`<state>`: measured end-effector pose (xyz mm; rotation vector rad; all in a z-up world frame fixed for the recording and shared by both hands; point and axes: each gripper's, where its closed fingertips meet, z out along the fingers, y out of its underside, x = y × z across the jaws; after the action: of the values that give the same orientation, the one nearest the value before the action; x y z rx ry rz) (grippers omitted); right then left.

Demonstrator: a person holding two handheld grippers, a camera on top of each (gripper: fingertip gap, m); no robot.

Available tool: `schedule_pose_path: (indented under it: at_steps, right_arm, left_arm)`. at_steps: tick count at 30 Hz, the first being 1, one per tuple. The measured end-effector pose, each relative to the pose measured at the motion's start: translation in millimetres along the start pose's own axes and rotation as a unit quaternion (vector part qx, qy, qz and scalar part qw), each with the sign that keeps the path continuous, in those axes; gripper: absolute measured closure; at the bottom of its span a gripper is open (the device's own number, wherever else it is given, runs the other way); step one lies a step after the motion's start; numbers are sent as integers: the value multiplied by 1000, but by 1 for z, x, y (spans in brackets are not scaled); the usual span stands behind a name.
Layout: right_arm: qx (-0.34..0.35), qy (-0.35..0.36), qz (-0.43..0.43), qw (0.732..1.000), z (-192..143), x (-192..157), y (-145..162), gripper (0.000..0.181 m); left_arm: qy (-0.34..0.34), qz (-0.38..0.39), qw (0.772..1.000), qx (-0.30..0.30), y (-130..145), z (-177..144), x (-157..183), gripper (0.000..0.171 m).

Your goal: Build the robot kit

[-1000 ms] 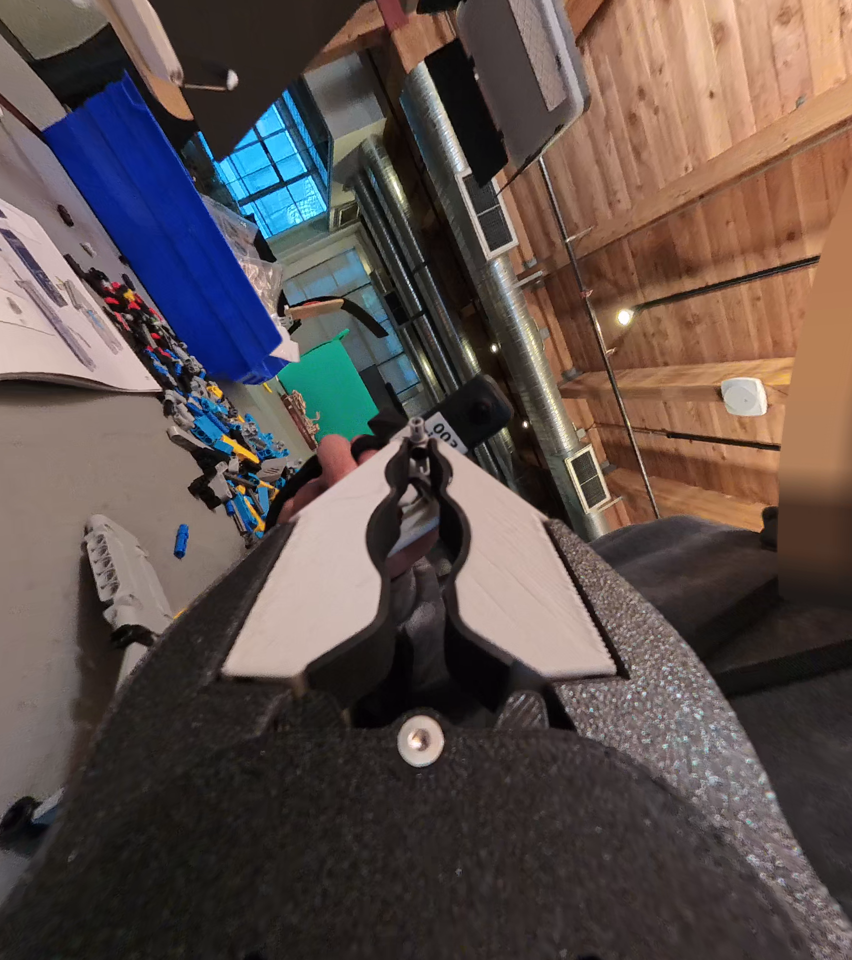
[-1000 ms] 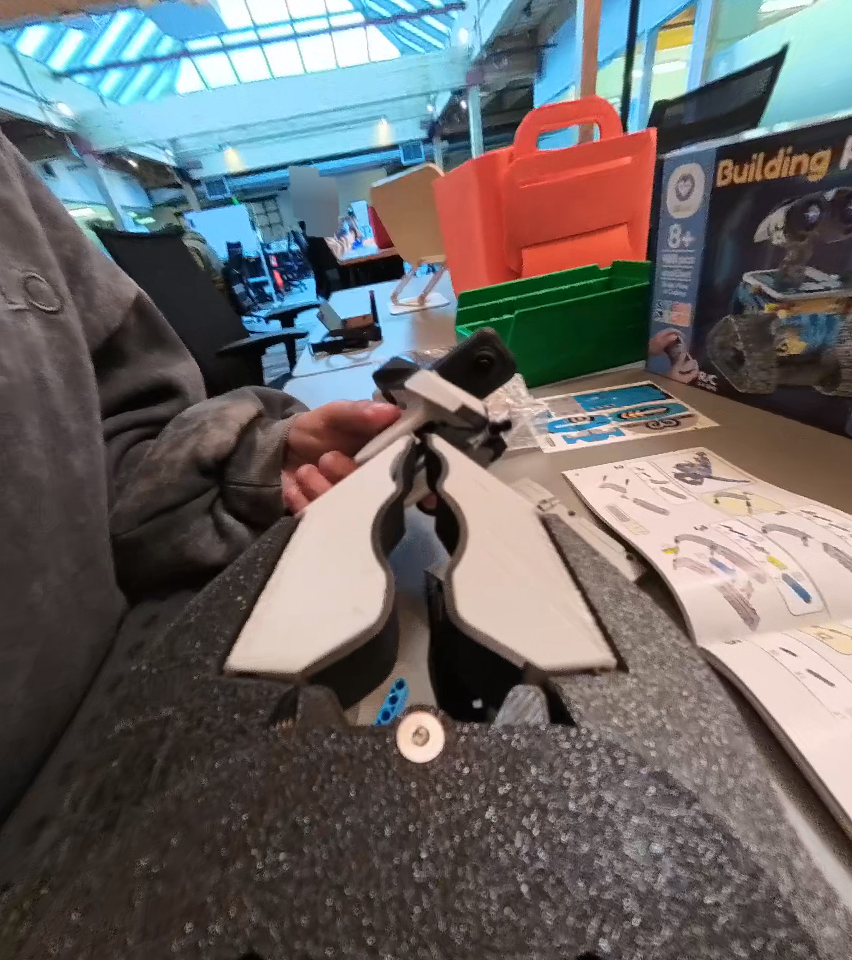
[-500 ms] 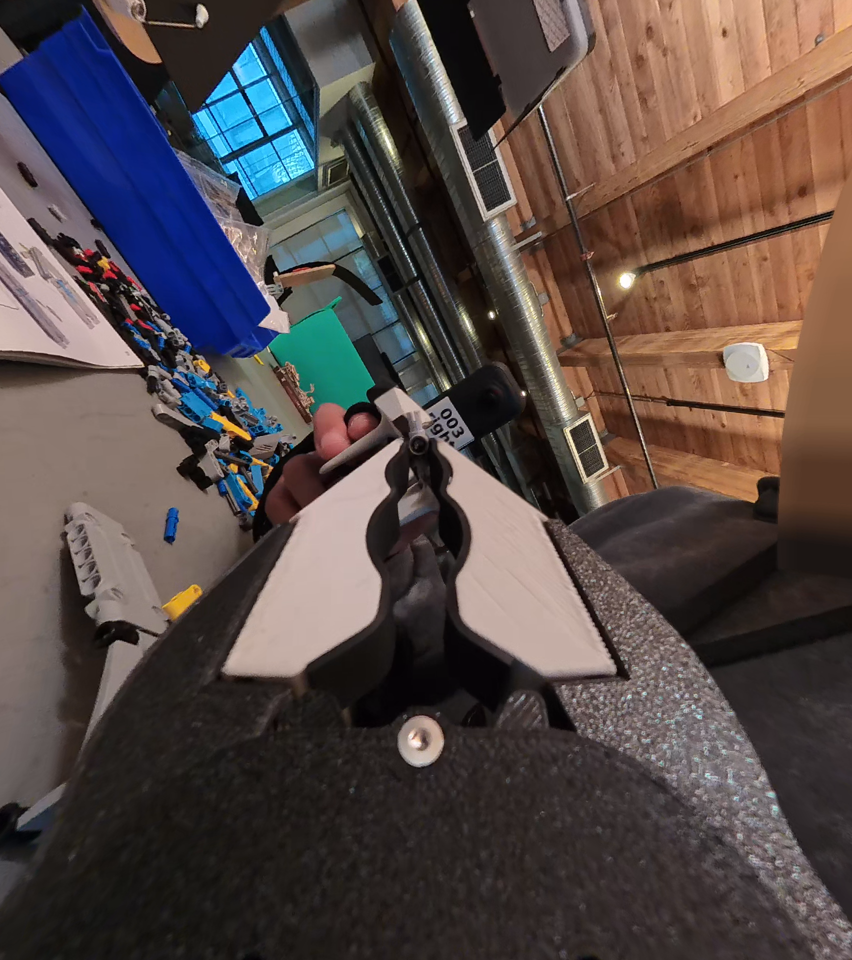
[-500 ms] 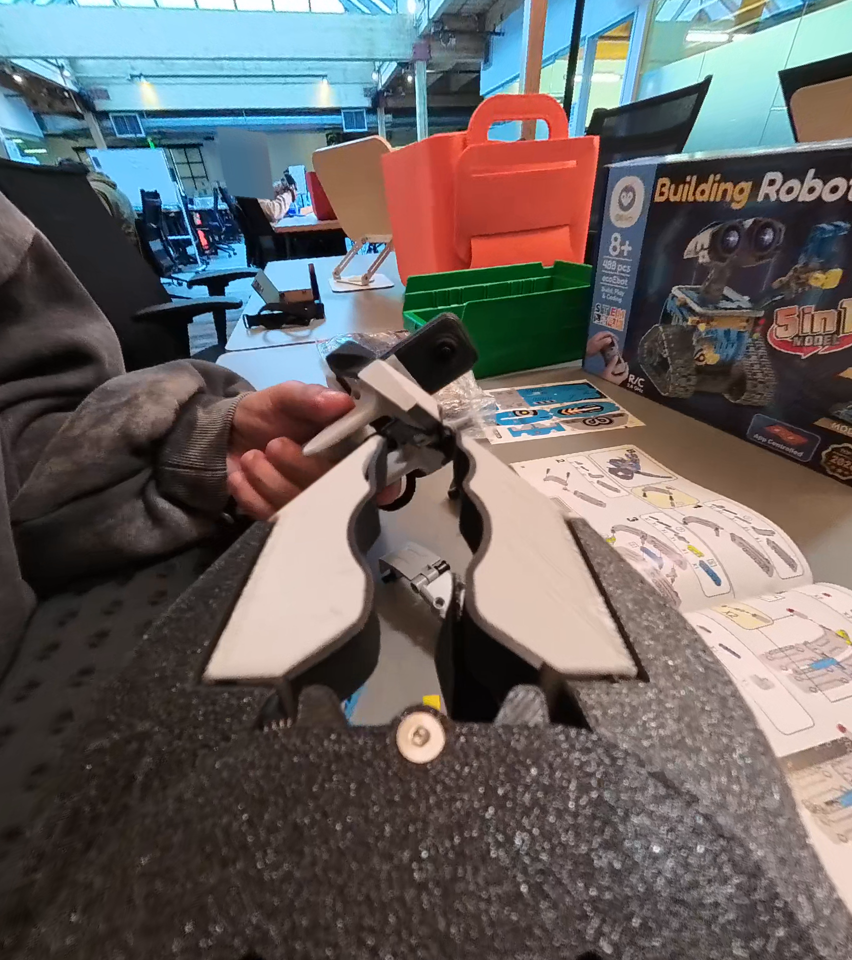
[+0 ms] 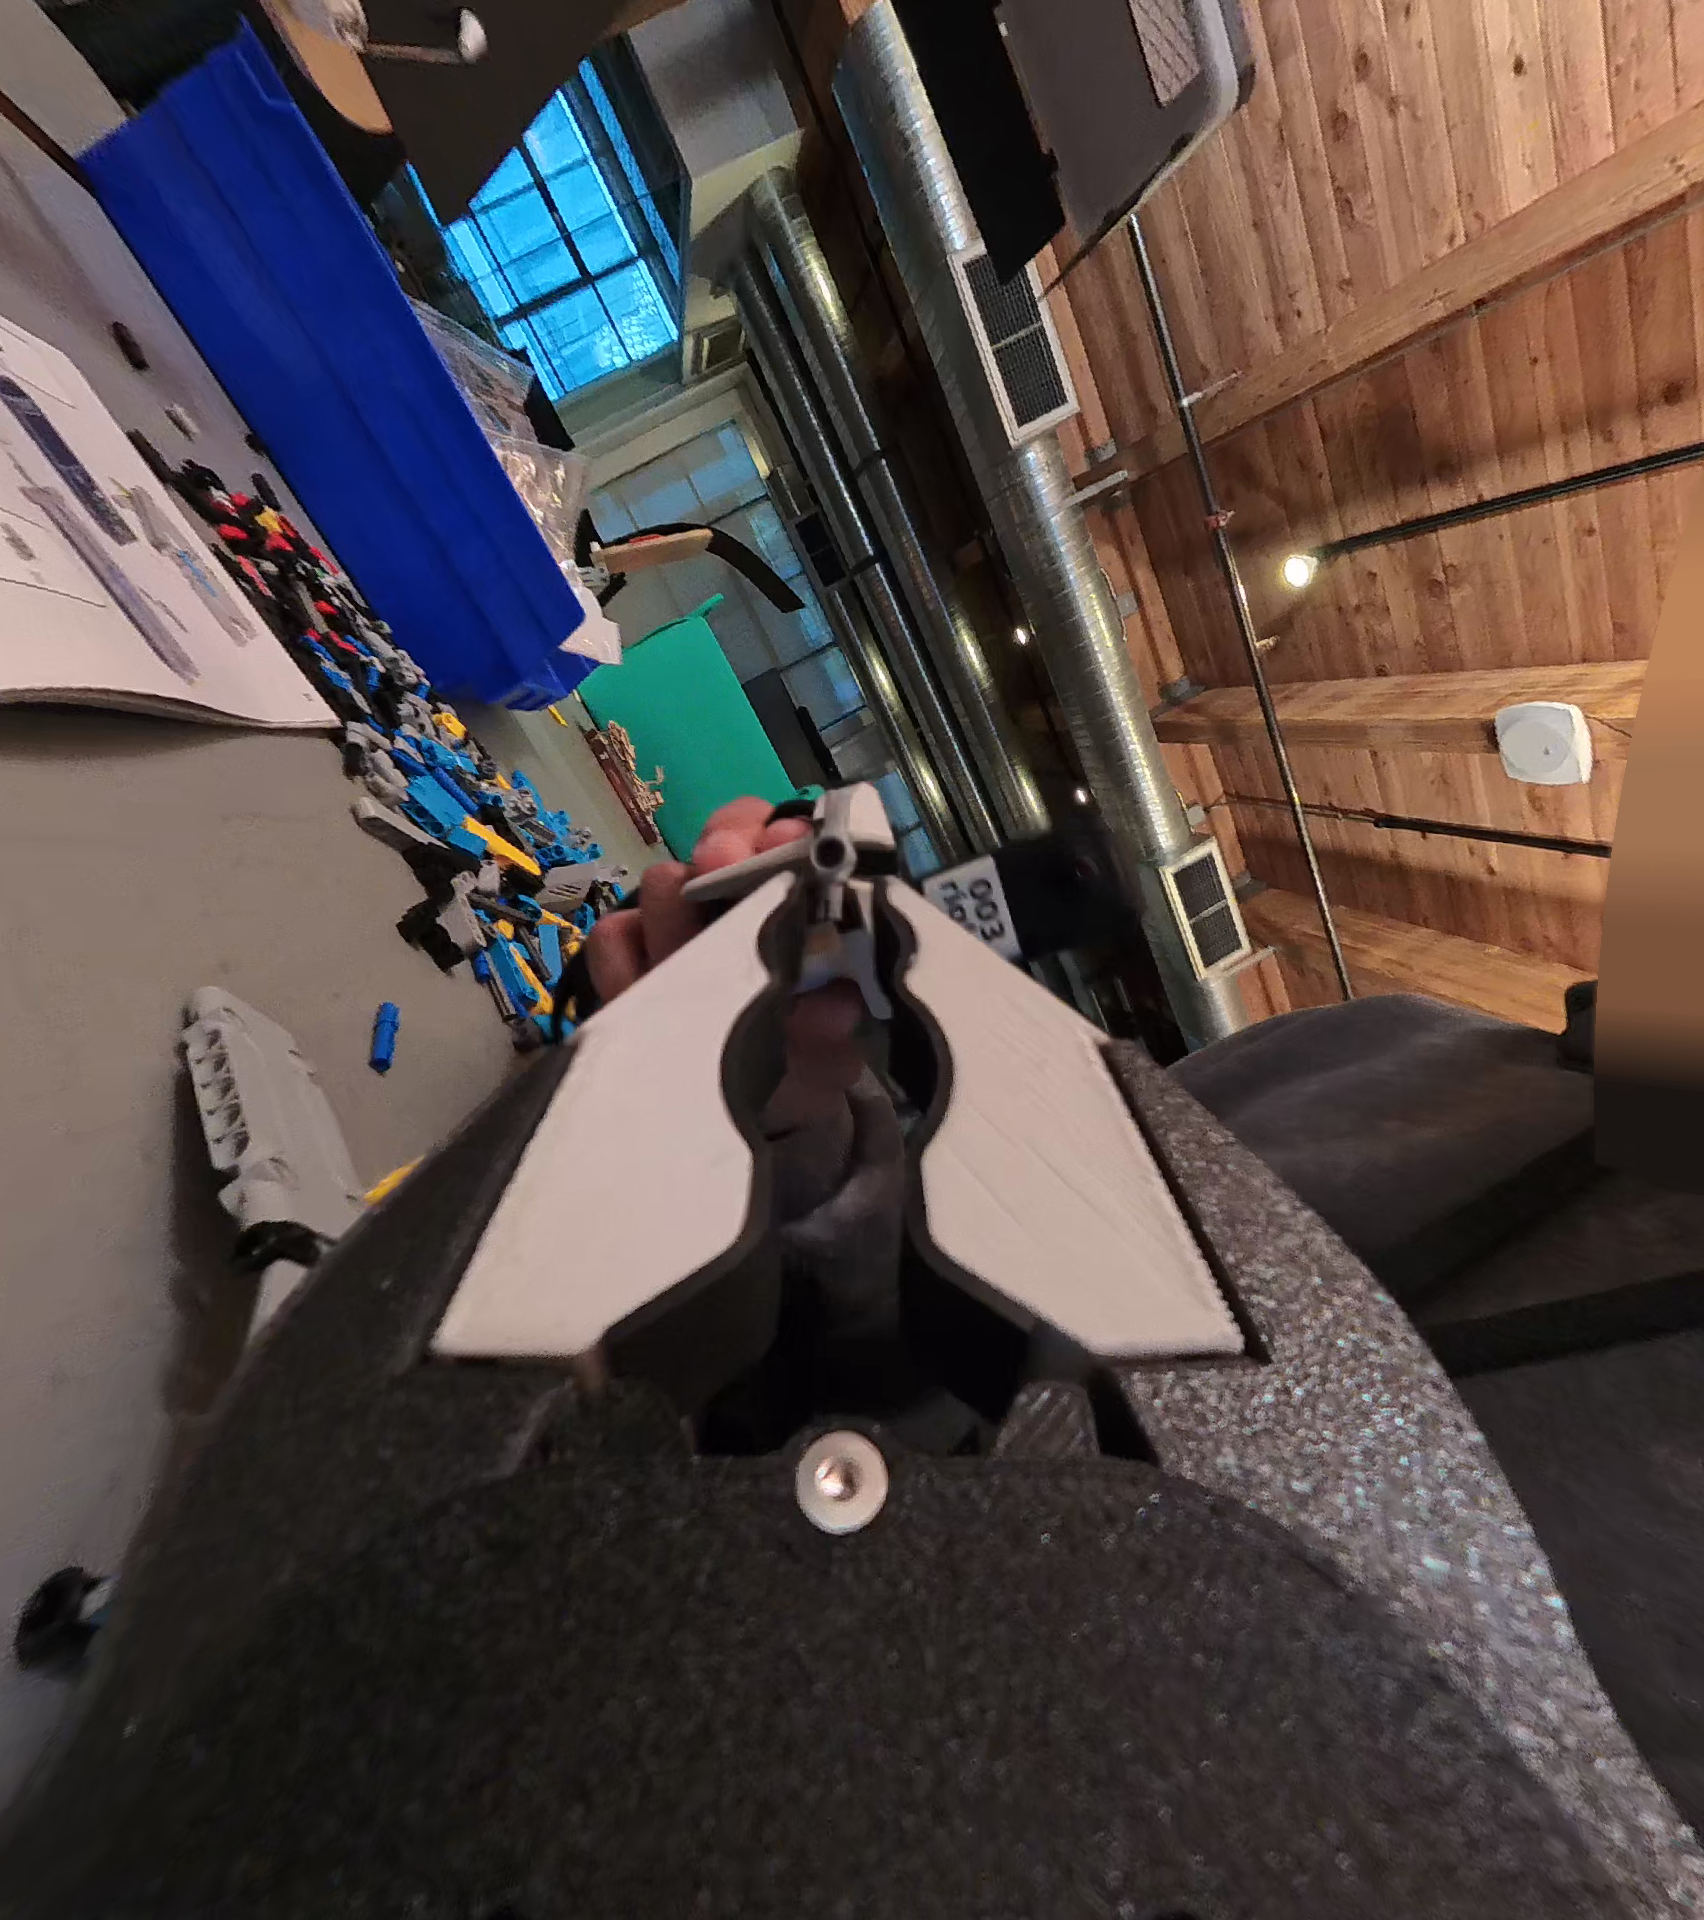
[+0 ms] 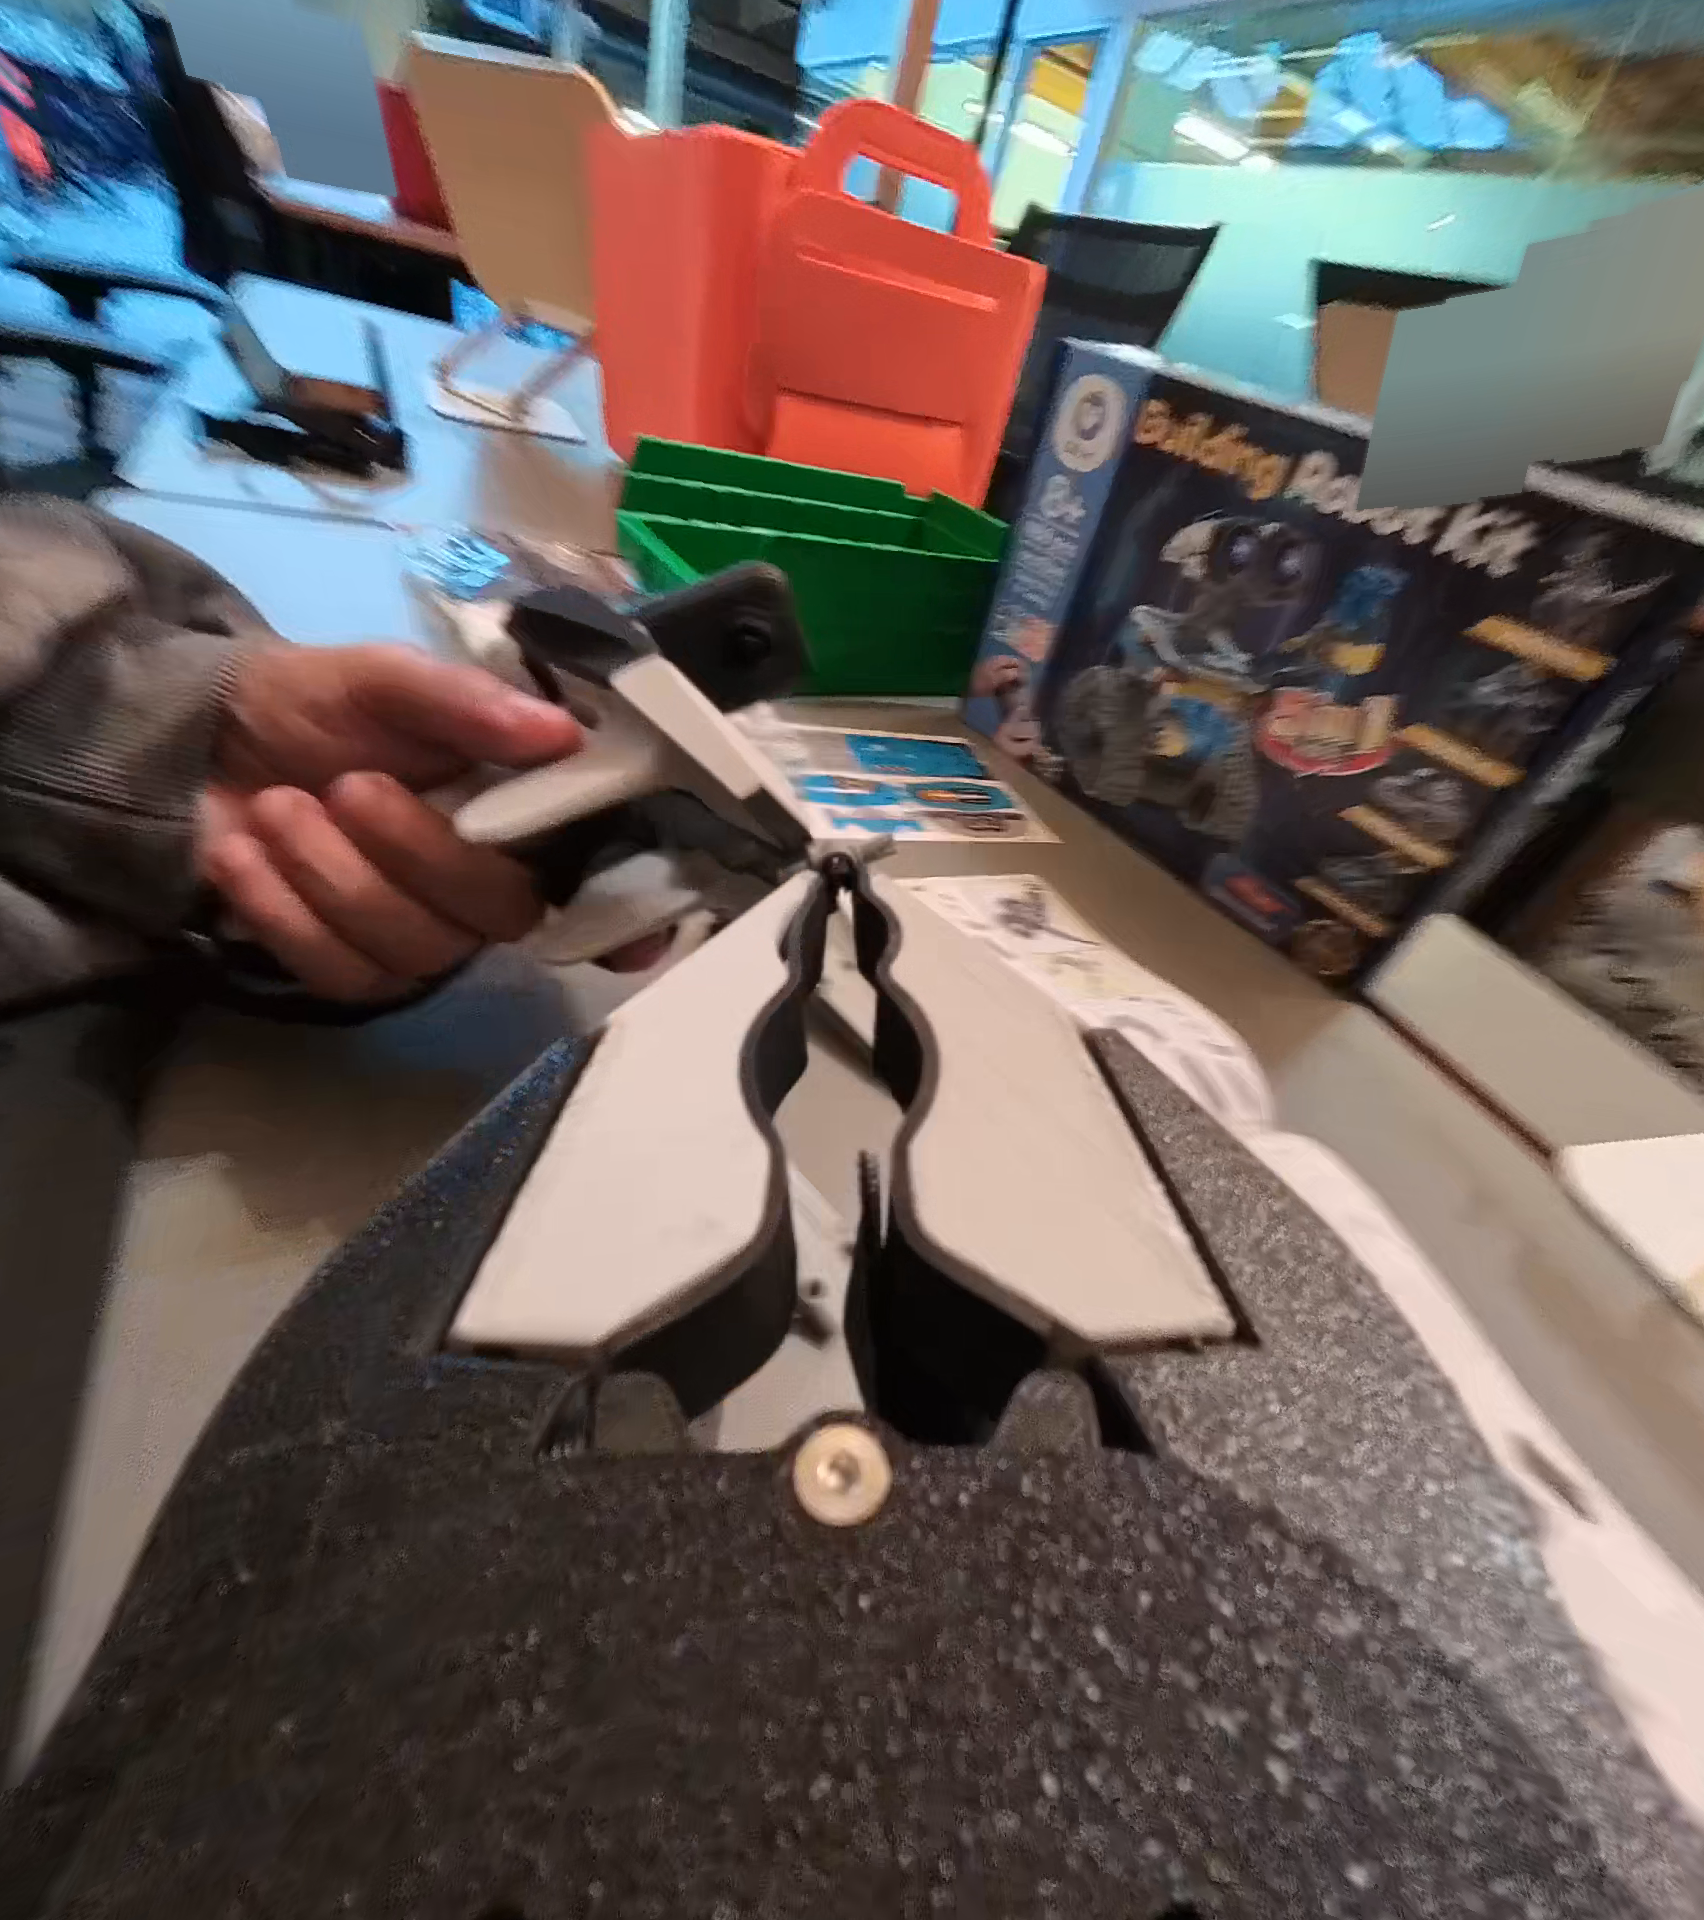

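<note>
Grey pin [image 5: 830, 854] pinched in left gripper [image 5: 832, 883], right gripper [image 6: 840, 868] clamped tip-to-tip on it; could slip out if twisted.

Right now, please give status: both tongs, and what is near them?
Left tongs shut on small grey part. Right tongs shut on small dark pin, tips meeting the left tongs. Loose brick pile and booklet close by.

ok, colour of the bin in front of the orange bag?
Green bin, in front of the orange bag; clearest in the right wrist view.
</note>
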<state>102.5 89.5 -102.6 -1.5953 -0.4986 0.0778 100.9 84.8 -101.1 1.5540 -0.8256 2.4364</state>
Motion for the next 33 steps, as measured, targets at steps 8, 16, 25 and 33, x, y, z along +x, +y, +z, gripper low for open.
schedule_pose_path:
  at_steps: [8, 16, 25, 33]
  right_arm:
    - [-38, 192, -251, 948, -14, 32, -5, 178]
    - [-55, 188, -180, 964, -10, 43, 10, 178]
    - [-69, 177, -128, 973, 0, 49, 25, 178]
    - [-65, 144, -108, 982, 11, 40, 29, 178]
  left_arm:
    - [1, -2, 997, 73, -28, -15, 1, 147]
    - [-113, 112, 984, 83, -40, -24, -13, 147]
    - [-230, 205, 950, 40, -40, -28, -38, 147]
    - [-232, 210, 950, 10, -33, -21, -47, 147]
